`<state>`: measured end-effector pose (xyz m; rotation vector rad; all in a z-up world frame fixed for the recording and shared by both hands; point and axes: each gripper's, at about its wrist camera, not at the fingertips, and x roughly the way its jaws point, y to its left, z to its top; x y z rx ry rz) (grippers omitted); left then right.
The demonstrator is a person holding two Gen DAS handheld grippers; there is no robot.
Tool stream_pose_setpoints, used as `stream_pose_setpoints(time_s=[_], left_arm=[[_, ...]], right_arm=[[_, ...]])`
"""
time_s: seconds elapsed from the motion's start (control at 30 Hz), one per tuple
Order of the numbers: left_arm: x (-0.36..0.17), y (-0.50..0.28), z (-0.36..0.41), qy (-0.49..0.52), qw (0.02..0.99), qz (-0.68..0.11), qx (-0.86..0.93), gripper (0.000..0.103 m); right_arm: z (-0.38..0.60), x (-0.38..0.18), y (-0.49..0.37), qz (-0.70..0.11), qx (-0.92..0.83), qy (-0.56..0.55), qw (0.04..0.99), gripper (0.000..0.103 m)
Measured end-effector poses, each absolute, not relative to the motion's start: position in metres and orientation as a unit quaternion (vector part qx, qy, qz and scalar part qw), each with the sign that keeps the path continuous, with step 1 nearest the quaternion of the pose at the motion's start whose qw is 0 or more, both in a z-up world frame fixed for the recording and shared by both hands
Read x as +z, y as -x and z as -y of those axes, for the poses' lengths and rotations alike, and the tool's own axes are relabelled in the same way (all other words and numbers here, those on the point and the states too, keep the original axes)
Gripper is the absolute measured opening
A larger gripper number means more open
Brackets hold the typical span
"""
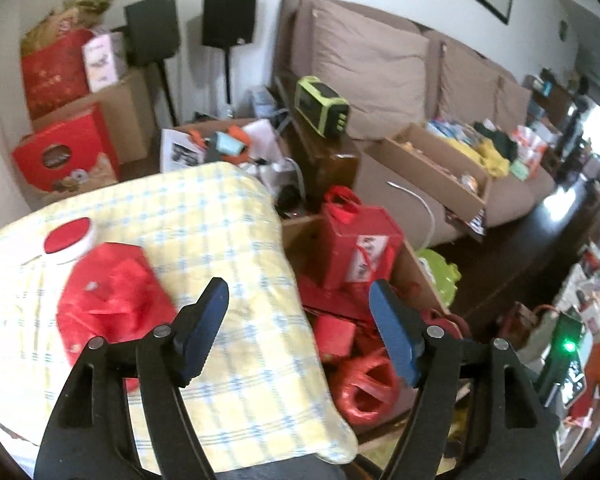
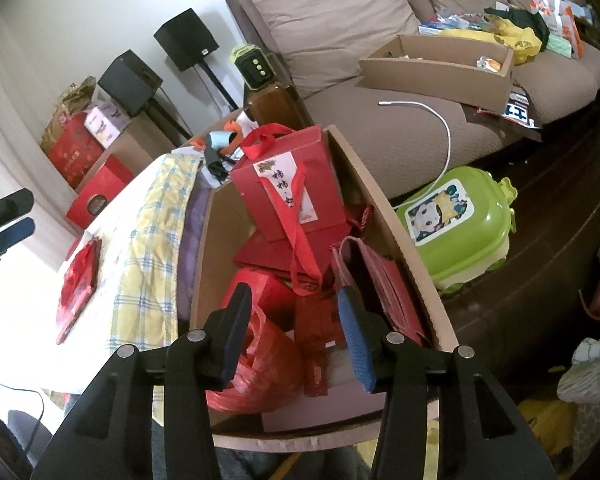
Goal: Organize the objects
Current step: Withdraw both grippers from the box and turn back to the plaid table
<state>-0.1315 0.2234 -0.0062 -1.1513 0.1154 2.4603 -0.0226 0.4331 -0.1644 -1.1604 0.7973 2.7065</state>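
Red boxes by the wall (image 1: 66,148): stacked at far left with cardboard boxes, two black speakers (image 1: 192,20) on stands behind them.
Checked cloth (image 1: 204,240): yellow and blue, spread over a raised surface; what lies under it cannot be told.
Red-topped lid (image 1: 70,238): round, white-rimmed, lying on the cloth near its left edge.
Red packet (image 1: 114,292): crumpled and flat on the cloth, just beside the lid.
Left tongs (image 1: 298,296): open with nothing between the blue pads, hanging over the right edge of the cloth, apart from the packet.
Cardboard box (image 2: 384,208): open-topped, pushed against the cloth's right side and crowded with red things.
Red gift bag (image 2: 296,192): upright at the back of the box, white label on its front.
Red plastic bag (image 2: 260,364): crumpled at the box's near left corner.
Right tongs (image 2: 294,300): open and empty, above the box contents.
Green case (image 2: 460,228): on the dark floor right of the box.
Sofa (image 2: 412,120): brown, carrying a shallow cardboard tray (image 2: 440,64).
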Motion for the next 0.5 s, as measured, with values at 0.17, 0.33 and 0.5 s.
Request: stream_pose_setpoints(time_s=[0.17, 0.33, 0.5], left_arm=[[-0.002, 0.137, -0.2, 0.401, 0.182, -0.037, 0.897, 0.073], [0.0, 0.142, -0.177, 0.394, 0.158, -0.025, 0.905, 0.075], [0.002, 0.147, -0.154, 0.388, 0.138, -0.014, 0.911, 0.076]], right_arm=[[-0.431, -0.165, 0.024, -0.257, 0.886, 0.383, 0.048, 0.048], [-0.429, -0.166, 0.025, -0.249, 0.887, 0.386, 0.051, 0.053], [-0.428, -0.166, 0.024, -0.245, 0.888, 0.385, 0.054, 0.059]])
